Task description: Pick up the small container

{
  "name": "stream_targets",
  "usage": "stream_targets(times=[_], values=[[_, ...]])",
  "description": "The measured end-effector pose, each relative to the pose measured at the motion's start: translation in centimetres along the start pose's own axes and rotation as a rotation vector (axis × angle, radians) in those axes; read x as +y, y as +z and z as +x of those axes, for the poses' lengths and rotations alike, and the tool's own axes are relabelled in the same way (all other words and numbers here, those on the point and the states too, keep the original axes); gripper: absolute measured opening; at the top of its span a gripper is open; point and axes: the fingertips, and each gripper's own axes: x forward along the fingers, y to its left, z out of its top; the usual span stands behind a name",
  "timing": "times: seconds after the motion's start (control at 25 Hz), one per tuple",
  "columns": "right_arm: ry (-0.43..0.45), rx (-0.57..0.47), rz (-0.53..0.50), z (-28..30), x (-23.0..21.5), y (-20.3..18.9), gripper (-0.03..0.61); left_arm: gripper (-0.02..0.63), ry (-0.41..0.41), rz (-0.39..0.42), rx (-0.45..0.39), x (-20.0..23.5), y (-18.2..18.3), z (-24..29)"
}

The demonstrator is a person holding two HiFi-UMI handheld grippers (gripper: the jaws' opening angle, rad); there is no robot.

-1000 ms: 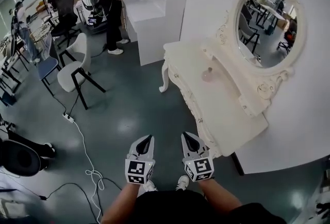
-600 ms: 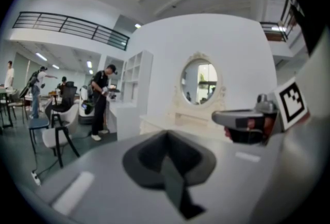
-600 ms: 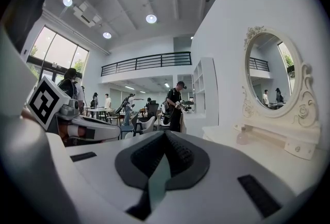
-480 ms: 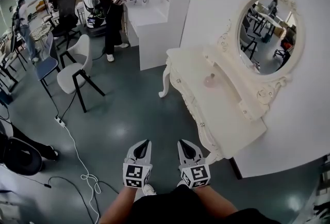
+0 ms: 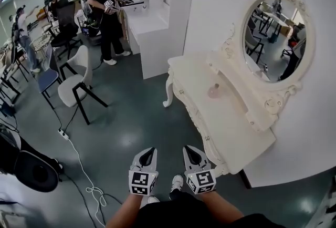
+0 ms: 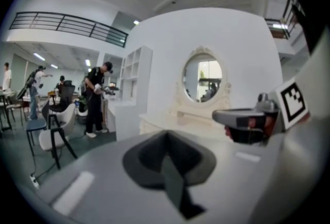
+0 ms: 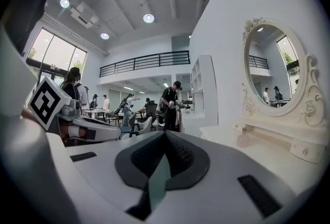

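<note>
- Grippers: two, held low and side by side over the grey floor (image 5: 131, 111). The left gripper (image 5: 147, 152) has its jaws pressed together with nothing between them. The right gripper (image 5: 191, 150) is likewise closed and empty.
- Small container (image 5: 213, 90): one, a pale pink bottle-like piece. It stands on the white dressing table (image 5: 226, 122) towards the back of the top, near the raised ledge under the mirror and well apart from both grippers.
- Its way of standing: upright, with the long axis vertical, a narrow neck on top and a wider body resting on the tabletop. In the right gripper view it shows to the right of the jaws.
- Dressing table: one, with carved edges and curved legs, set against the white wall.
- Mirror (image 5: 273, 38): one, oval, in an ornate white frame above the table.
- Person in black (image 5: 107, 6): one, standing by a white shelf unit (image 5: 157, 22) and holding something in both hands.
- White chair (image 5: 73, 77): one, on dark legs, with a blue chair (image 5: 47, 79) just beside it.
- Cable (image 5: 79, 153): one, trailing across the floor.
</note>
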Motion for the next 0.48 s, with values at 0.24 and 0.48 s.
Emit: stream_targets(times=[0.24,0.48], values=[[0.003,-0.033,0.010,3.3,-5.8,1.4,-0.005,0.006,0.004,0.032,-0.001,-0.3,2.4,5.9],[0.004,-0.025,0.029,5.5,-10.5,1.2,-0.005,0.006,0.020,0.041,0.022,-0.4,3.5,10.1]])
